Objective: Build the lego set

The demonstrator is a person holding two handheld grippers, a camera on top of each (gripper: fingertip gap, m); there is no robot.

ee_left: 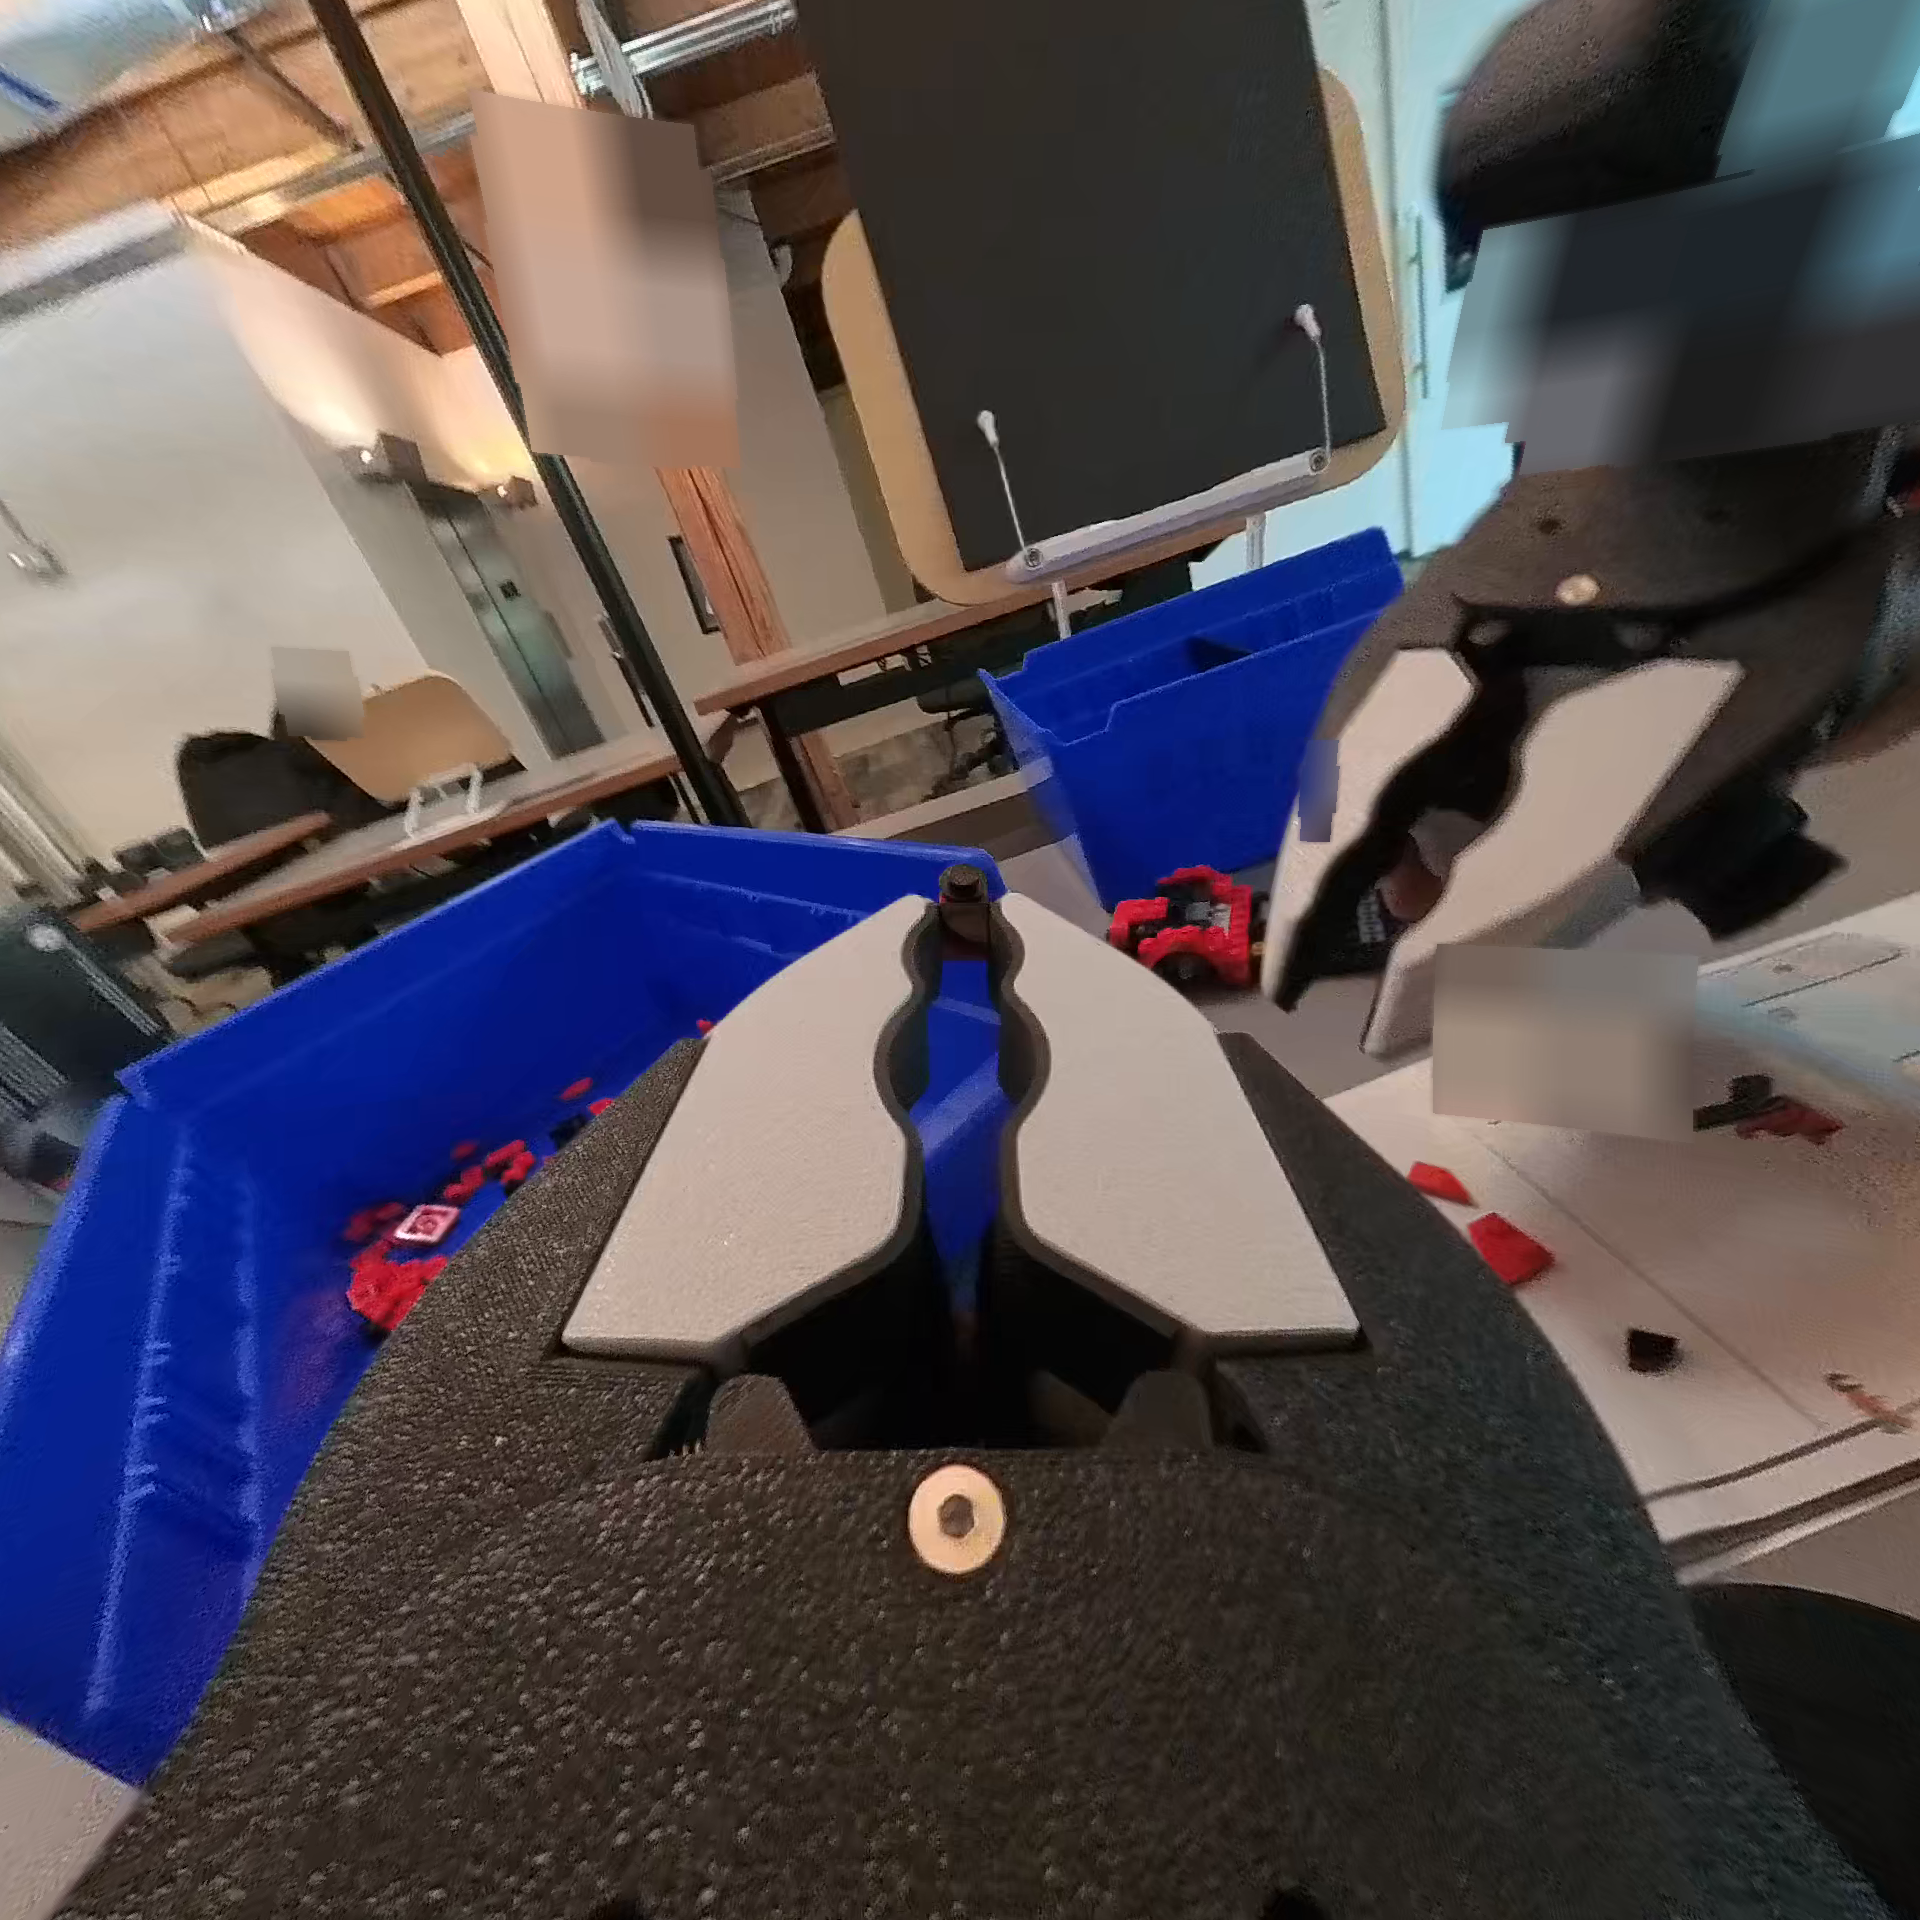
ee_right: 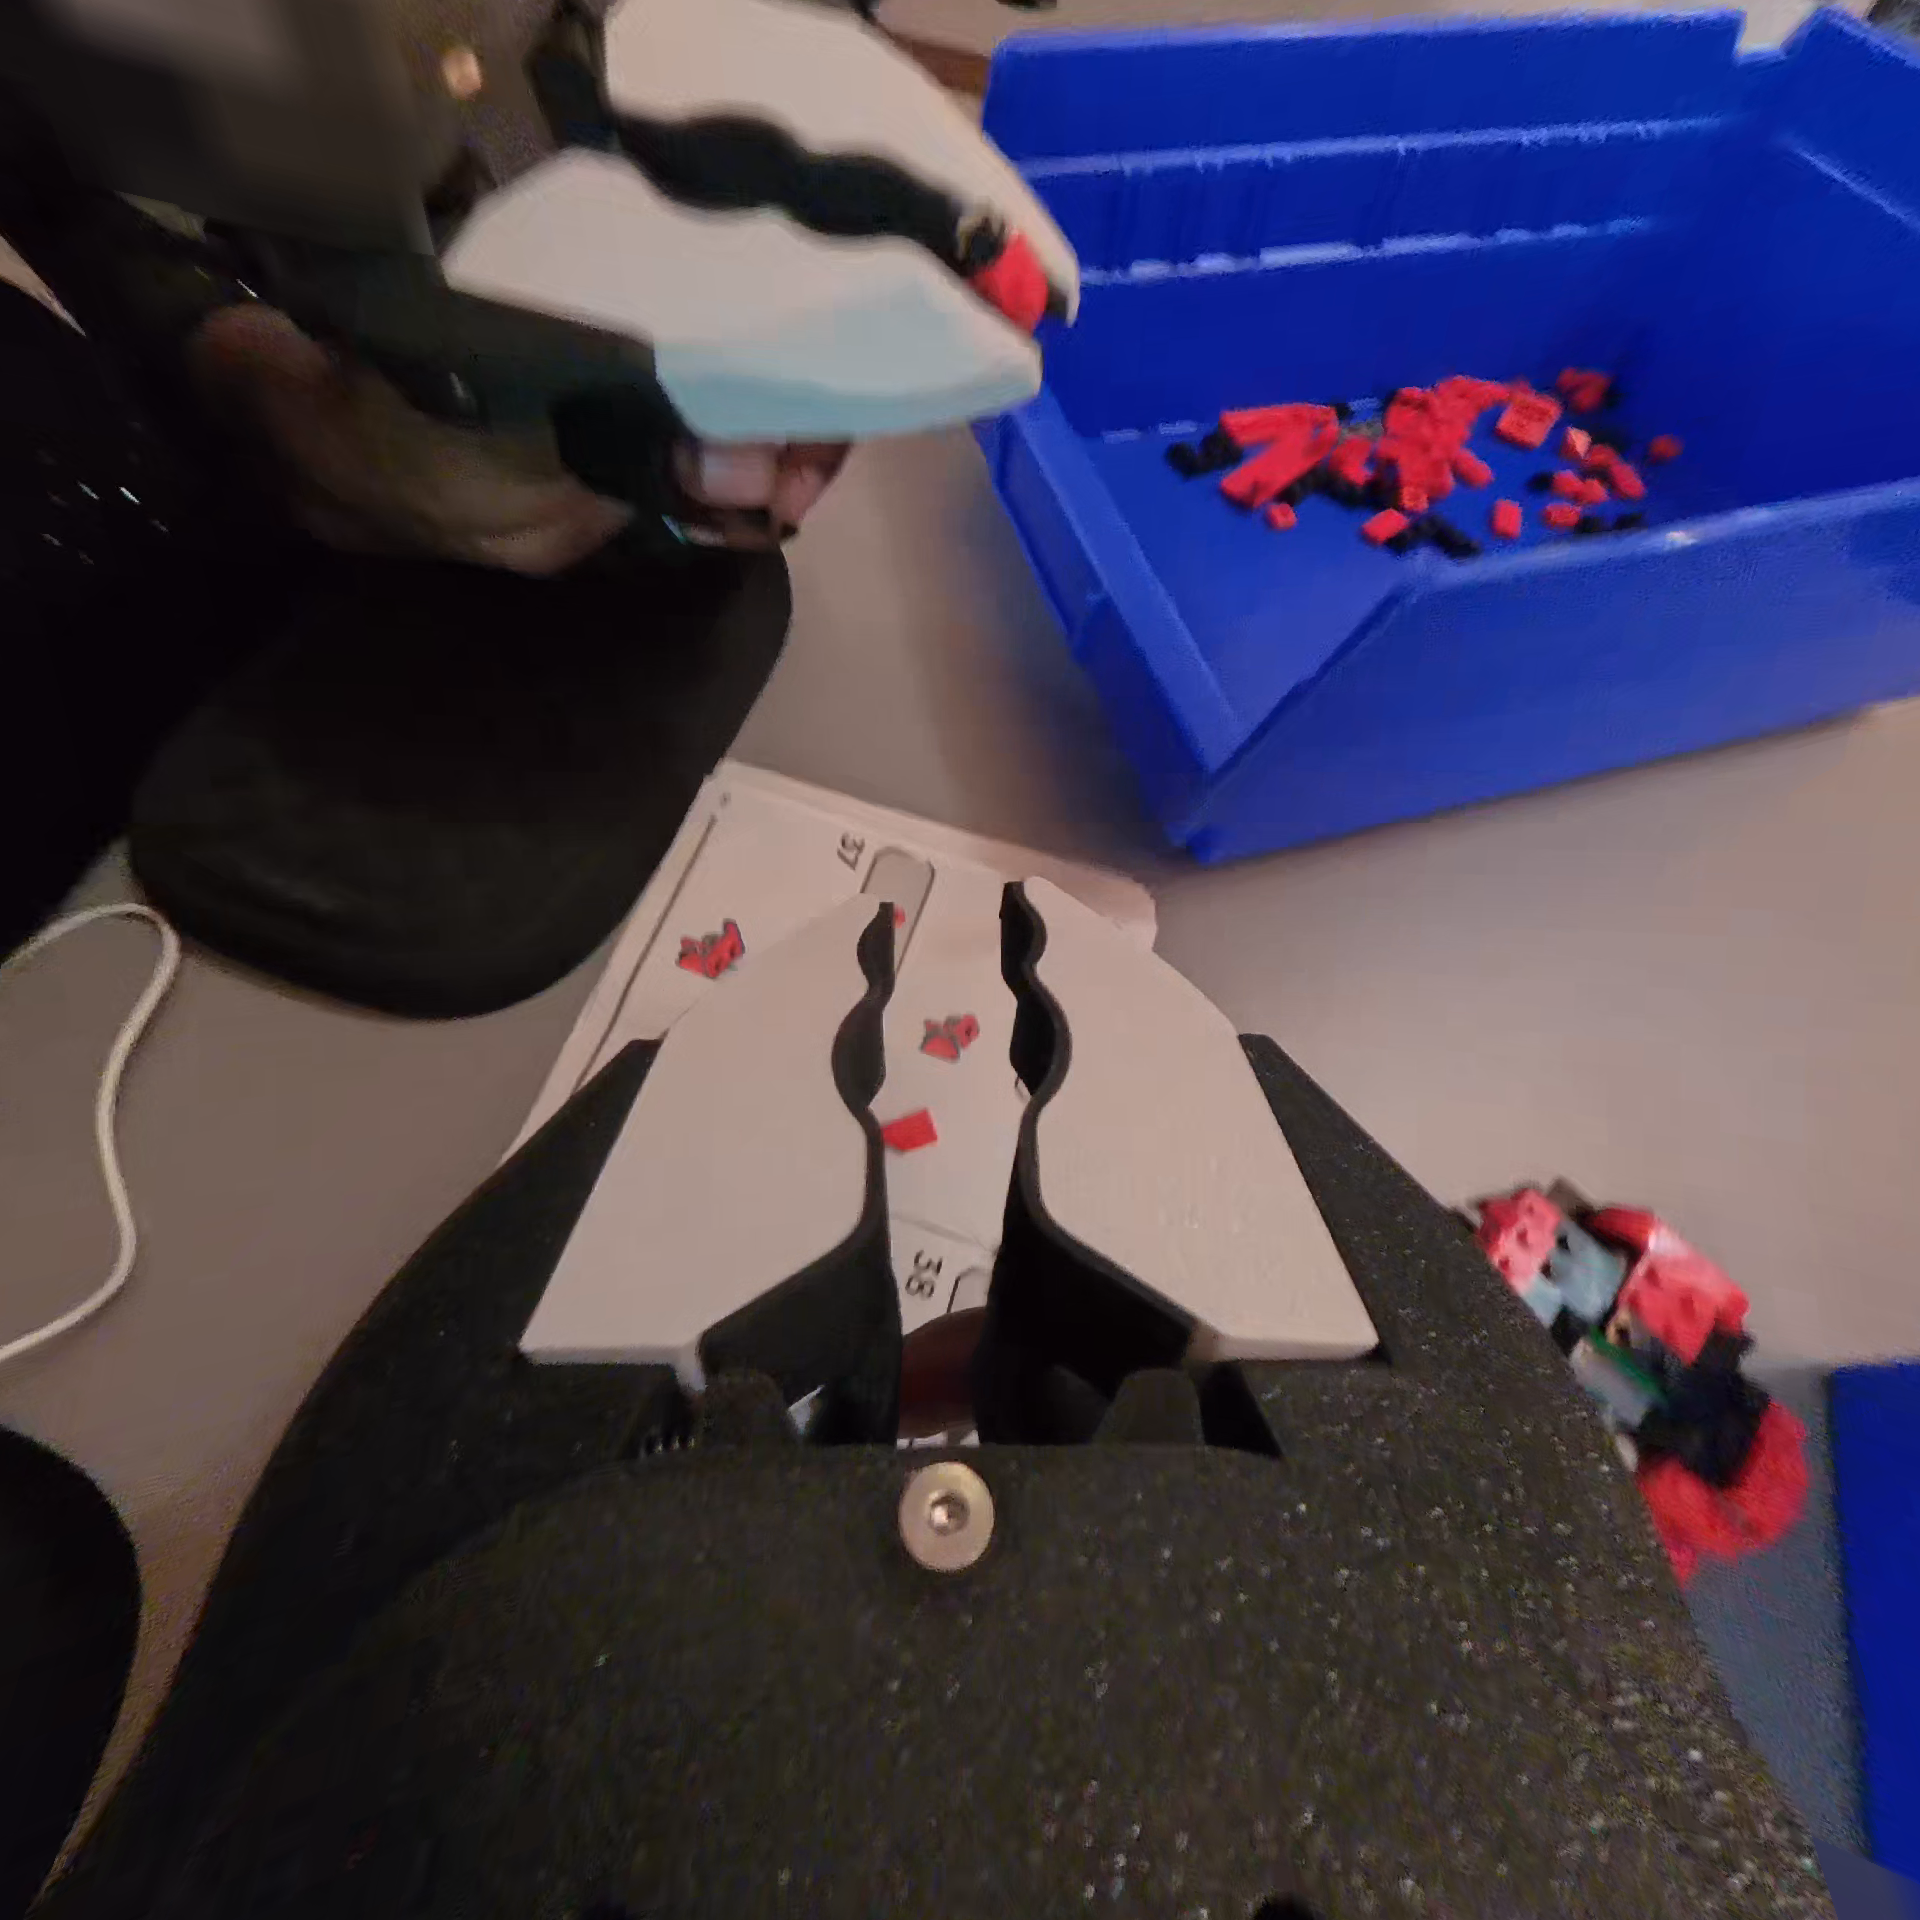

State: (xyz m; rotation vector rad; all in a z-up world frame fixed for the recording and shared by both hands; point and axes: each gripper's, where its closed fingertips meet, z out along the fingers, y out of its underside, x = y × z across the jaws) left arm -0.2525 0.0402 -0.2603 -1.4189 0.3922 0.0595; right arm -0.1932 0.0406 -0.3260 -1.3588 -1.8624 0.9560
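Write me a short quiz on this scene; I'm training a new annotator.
1. True or false: the right gripper holds a brick.
2. The loose bricks lie in: A) the blue bin; B) a white bowl; C) a cardboard box.
3. Which gripper is shut on a small piece?
Key: 1 false, it is open and empty; 2 A; 3 the left gripper.

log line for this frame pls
left gripper: shut on small lego piece, above blue bin | right gripper: open, empty, over instruction sheet | partly built car: on table
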